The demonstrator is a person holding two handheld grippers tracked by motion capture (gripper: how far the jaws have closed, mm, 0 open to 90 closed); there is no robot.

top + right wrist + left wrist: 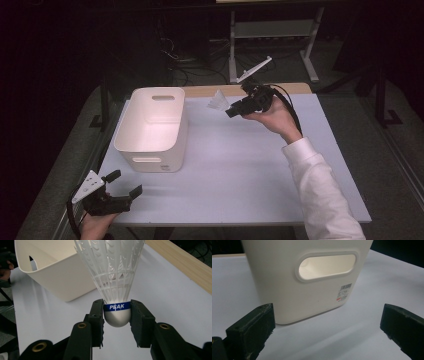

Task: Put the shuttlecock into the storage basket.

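Two black jaws of the right gripper (117,315) are clamping the white shuttlecock (113,277) by its cork base, holding it above the far middle of the table (240,165), just right of the cream bin (152,127). To finish well, the person should probably carry it leftwards over the bin's open mouth, skirt tilted clear of the rim, then let go low. Meanwhile the left gripper (122,184) is idling at the near left corner, jaws spread and empty. Blue band reads "PEAK"; the bin's barcode sticker (344,292) is too small to read.
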